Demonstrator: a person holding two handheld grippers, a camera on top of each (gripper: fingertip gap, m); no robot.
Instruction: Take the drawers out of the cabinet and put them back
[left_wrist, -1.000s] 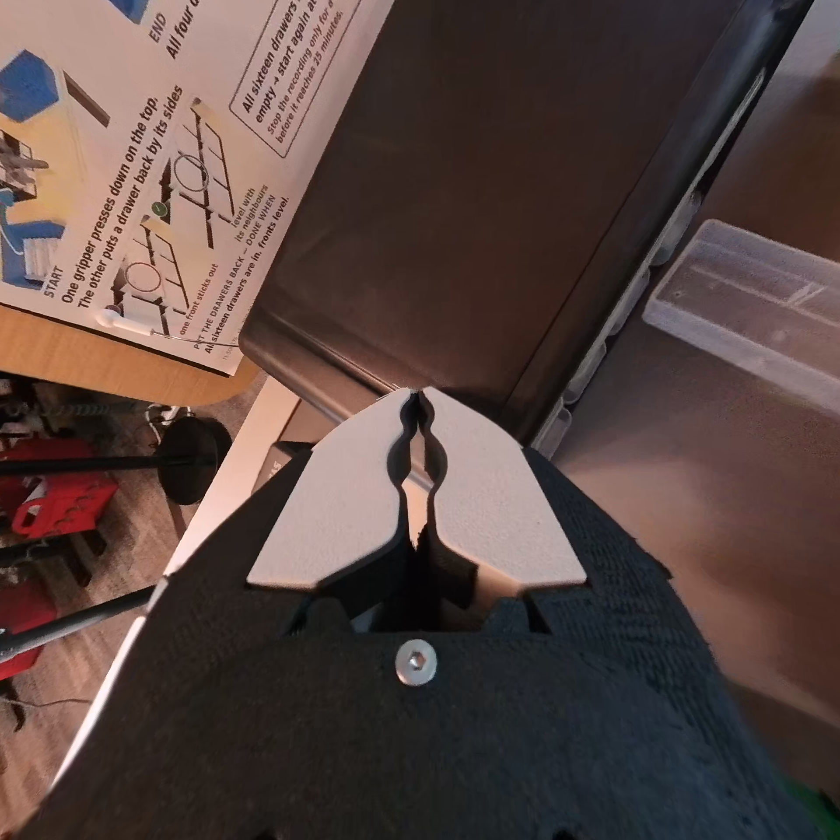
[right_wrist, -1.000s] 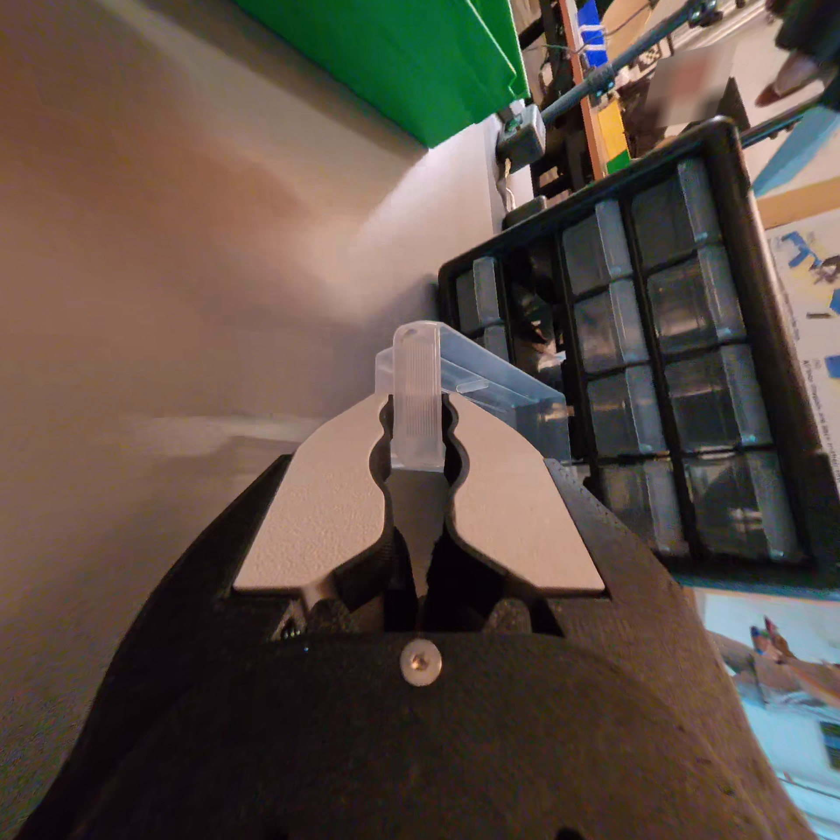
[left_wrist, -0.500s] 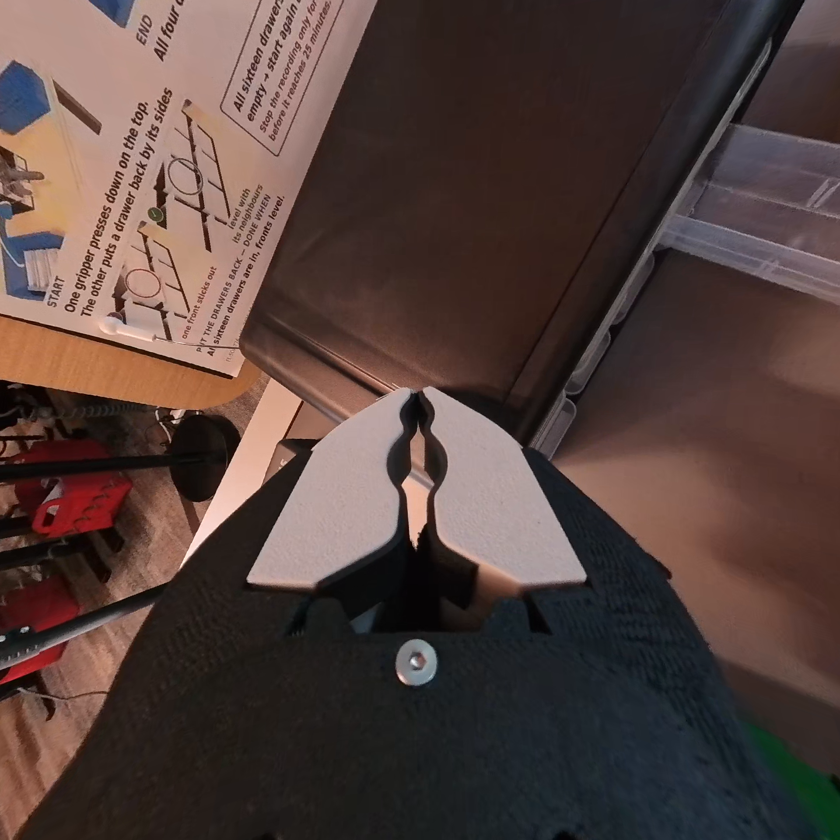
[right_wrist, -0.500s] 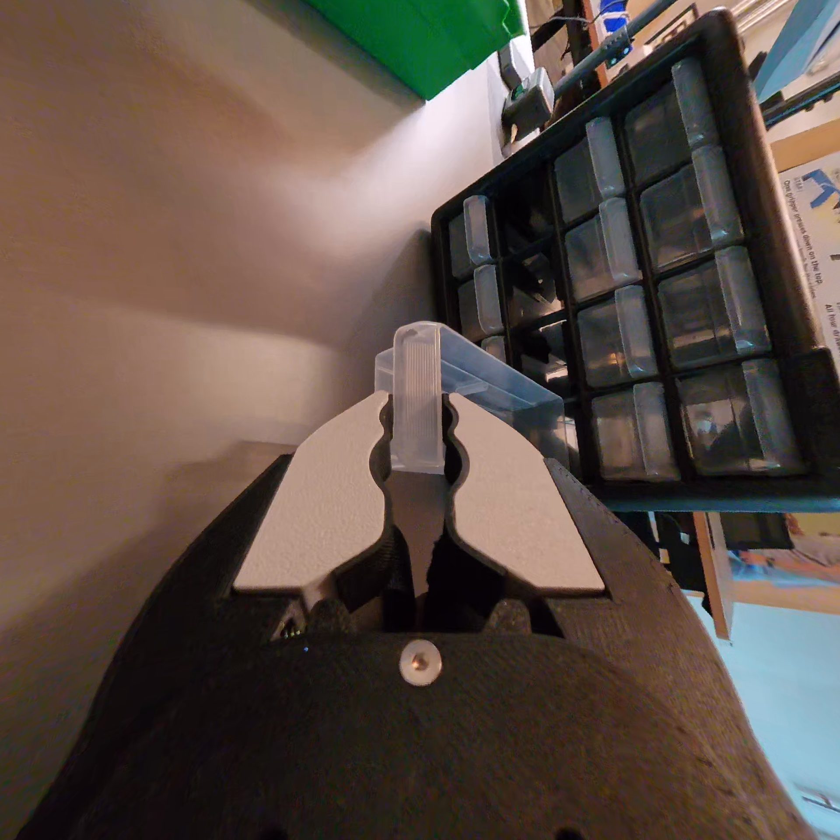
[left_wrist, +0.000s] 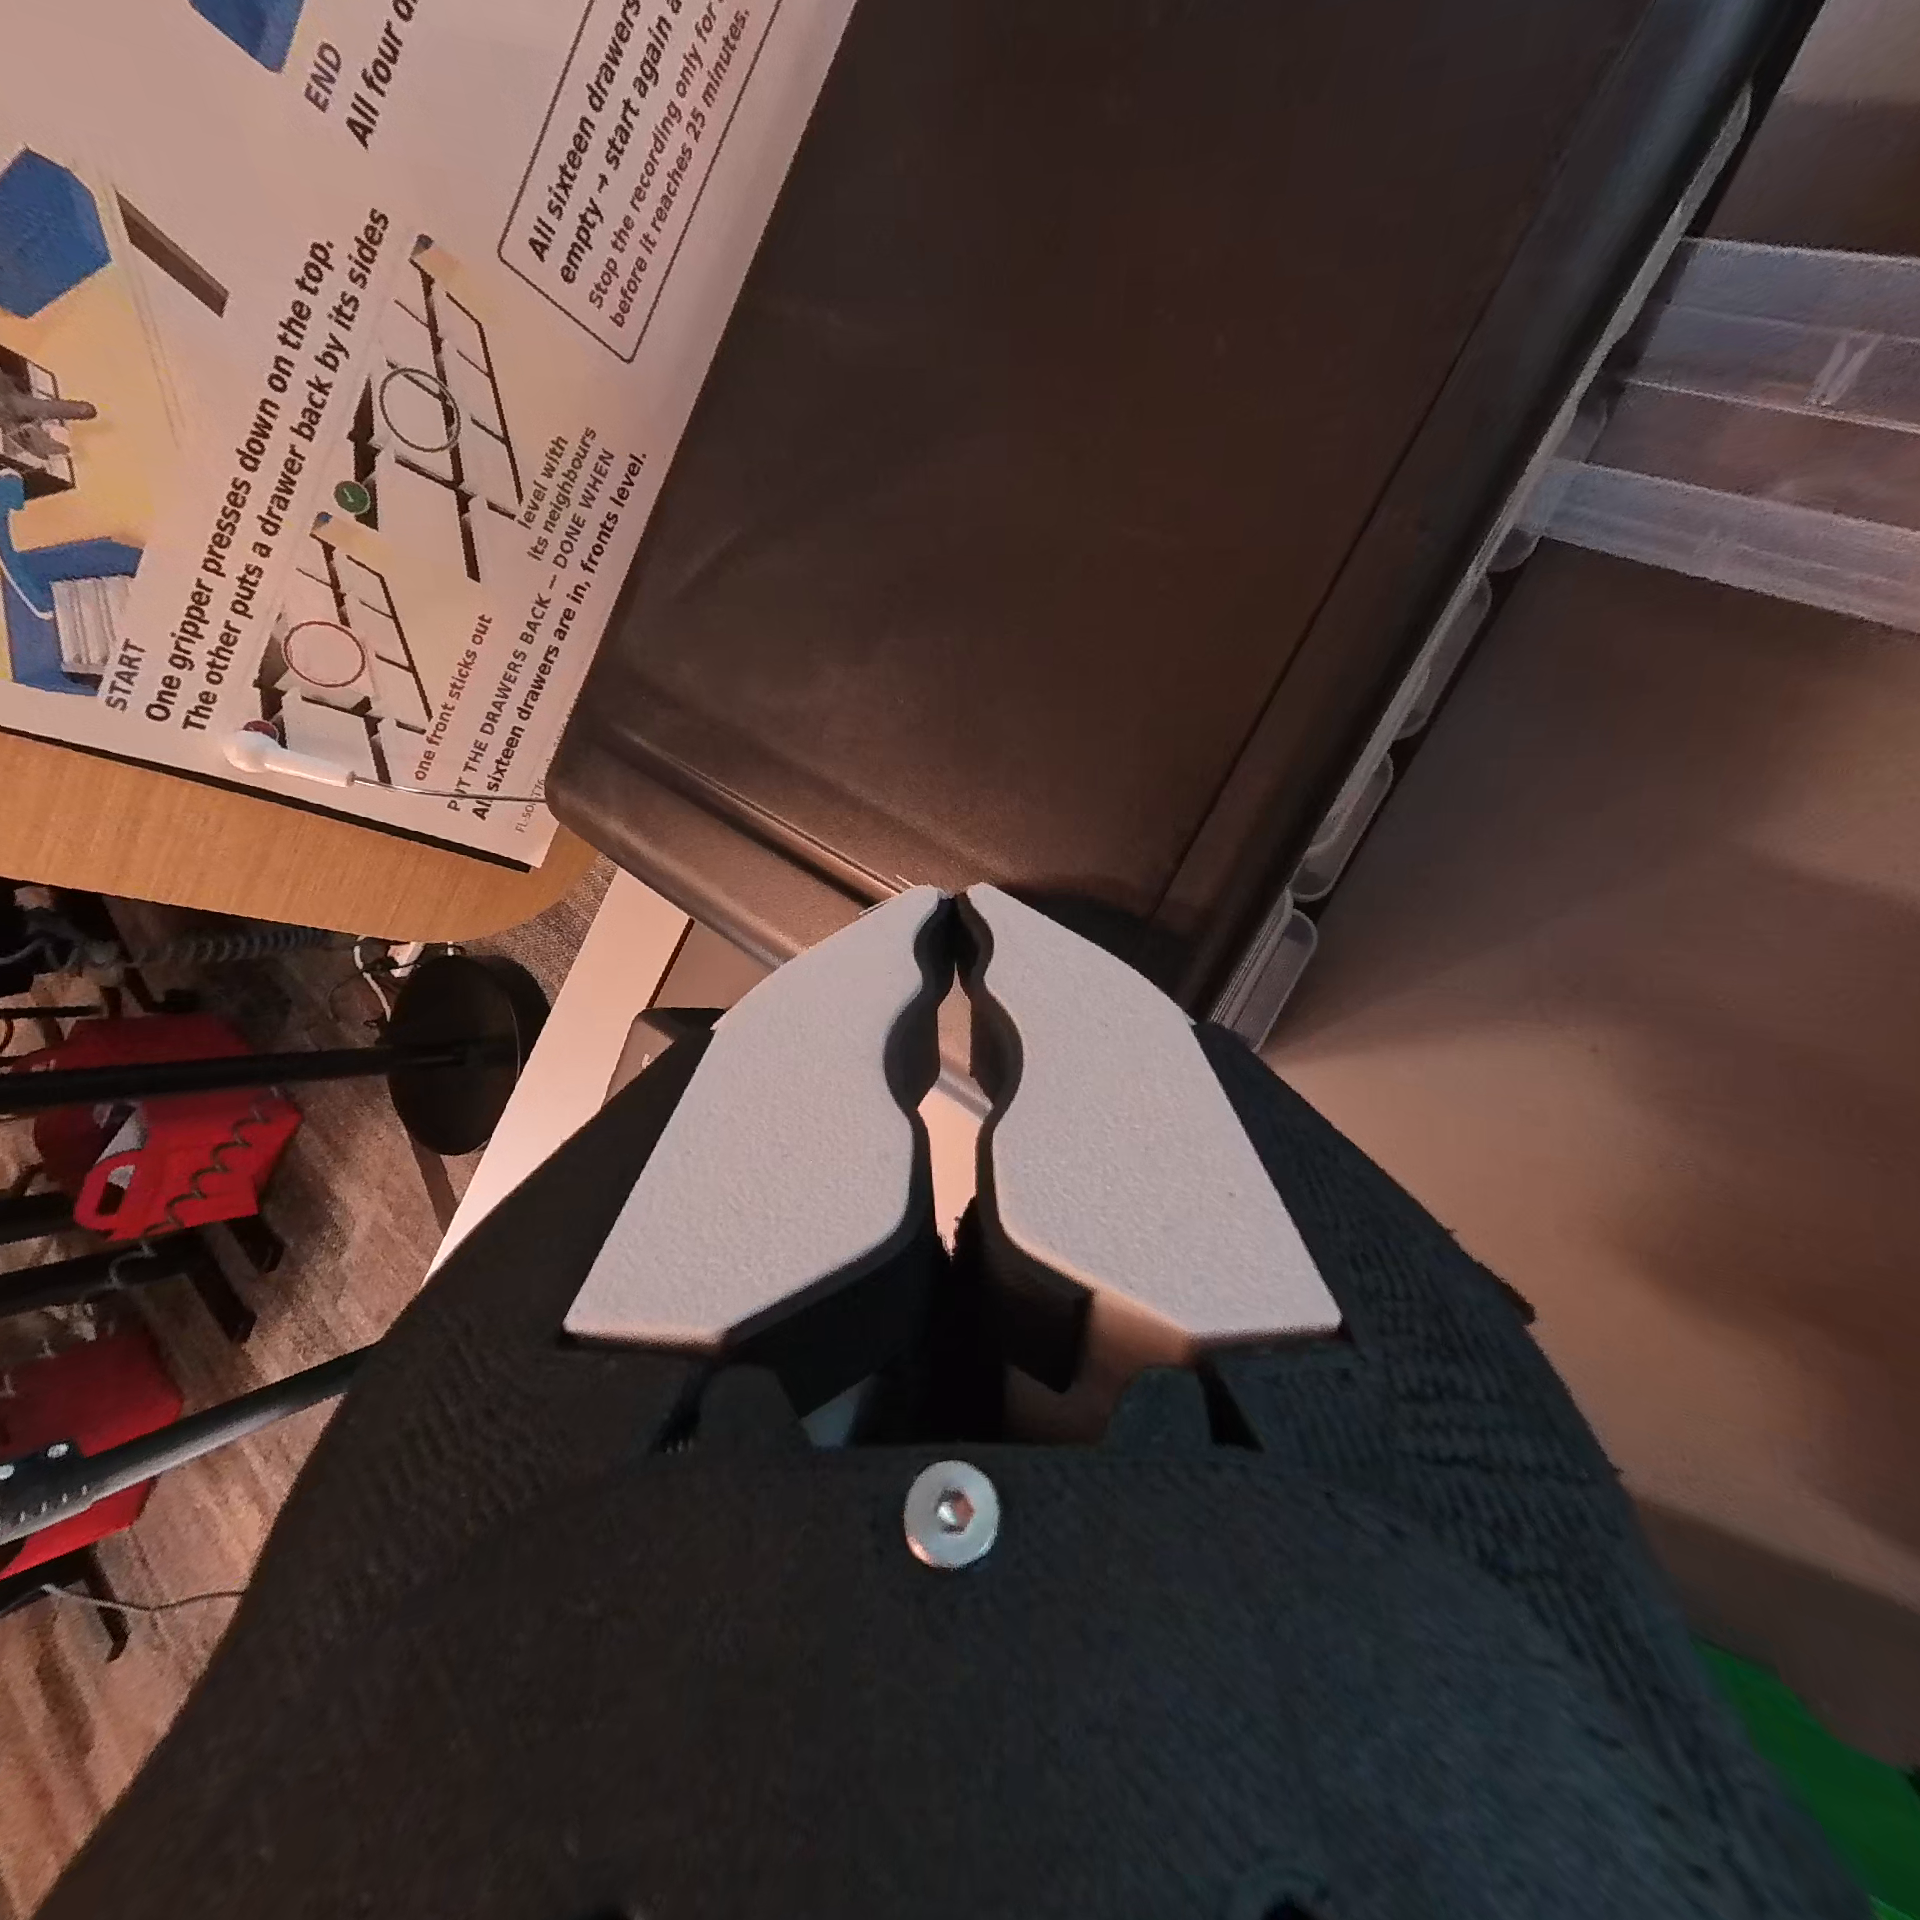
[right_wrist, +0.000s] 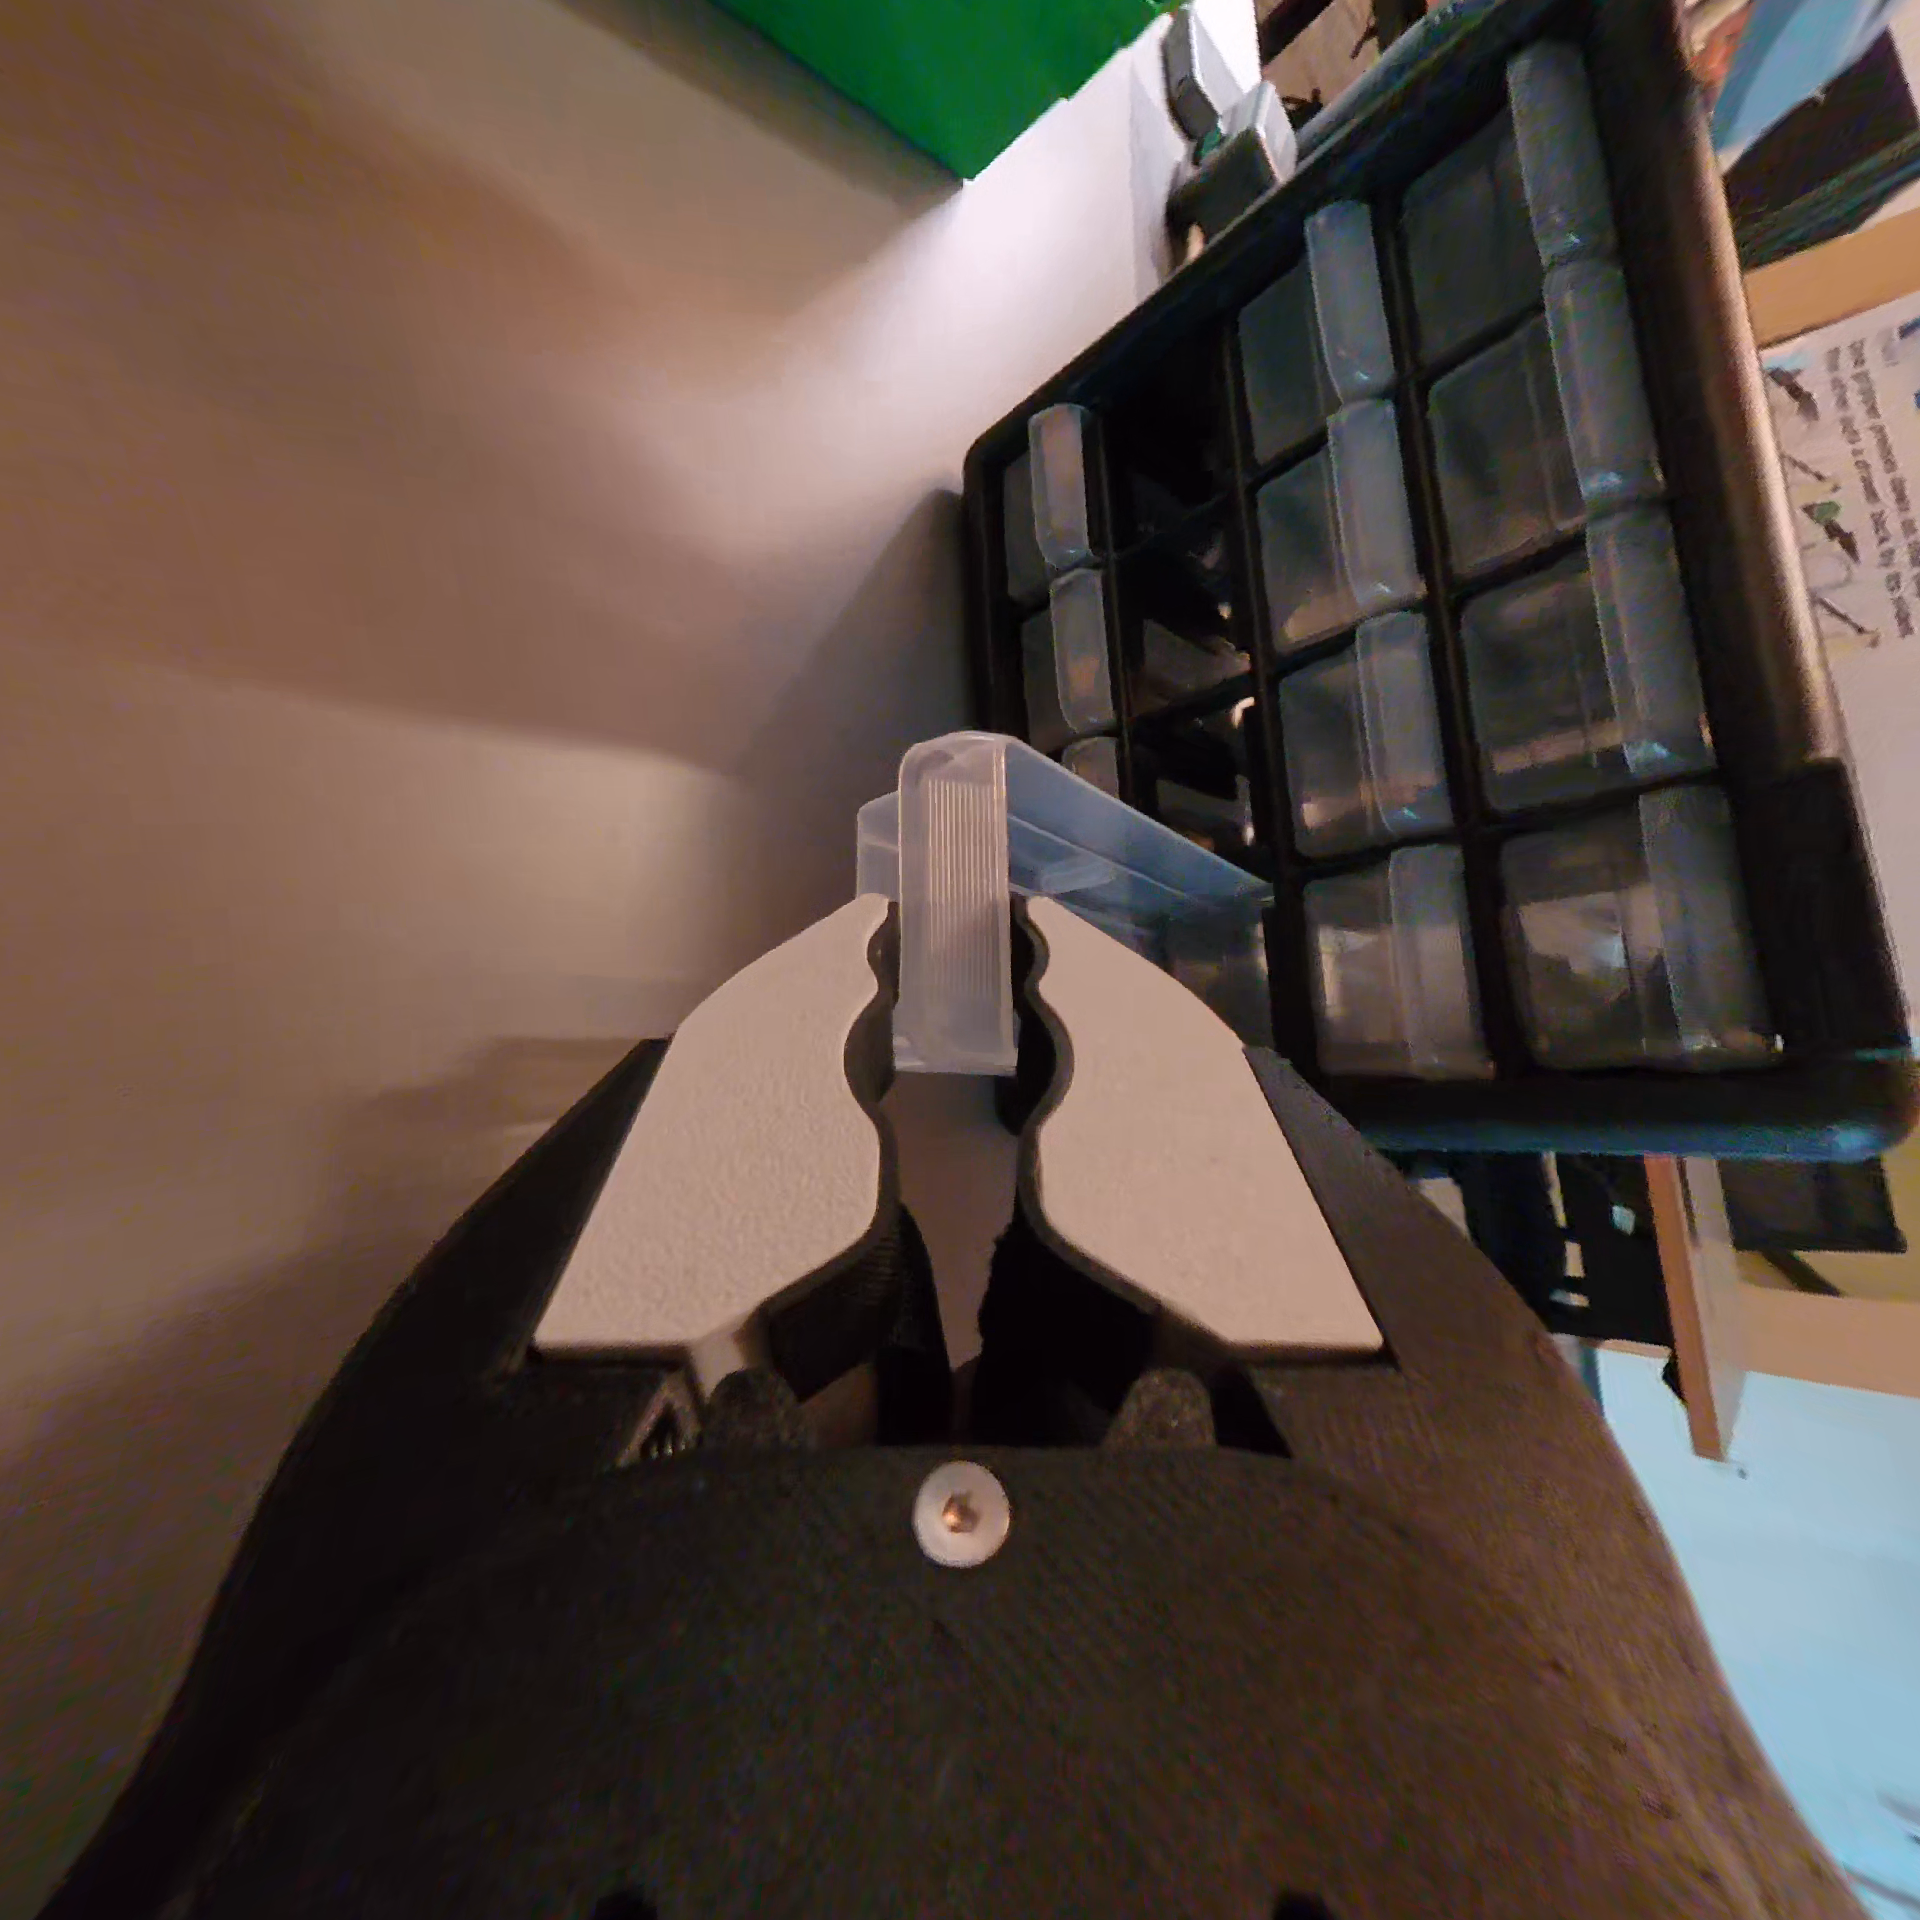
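The black cabinet (right_wrist: 1725, 582) stands on the table, its front a grid of clear drawers with several dark empty slots (right_wrist: 1164, 582) in one row. My right gripper (right_wrist: 954, 914) is shut on the handle tab of a clear plastic drawer (right_wrist: 1091, 842), whose far end is at an empty slot near the cabinet's corner. In the left wrist view my left gripper (left_wrist: 954, 909) is shut and empty, its tips resting on the corner of the cabinet's dark top (left_wrist: 1039, 416). The carried drawer (left_wrist: 1766, 436) shows at the upper right against the cabinet front.
A printed instruction sheet (left_wrist: 312, 395) lies on a wooden desk (left_wrist: 208, 842) beside the cabinet. A green bin (right_wrist: 966, 73) stands at the far side of the pale table (right_wrist: 416, 520). Red items (left_wrist: 156, 1153) and black stands sit on the floor.
My right gripper has carried the clear drawer closer to the cabinet front, up to an empty slot. My left gripper has stayed shut on the cabinet top.
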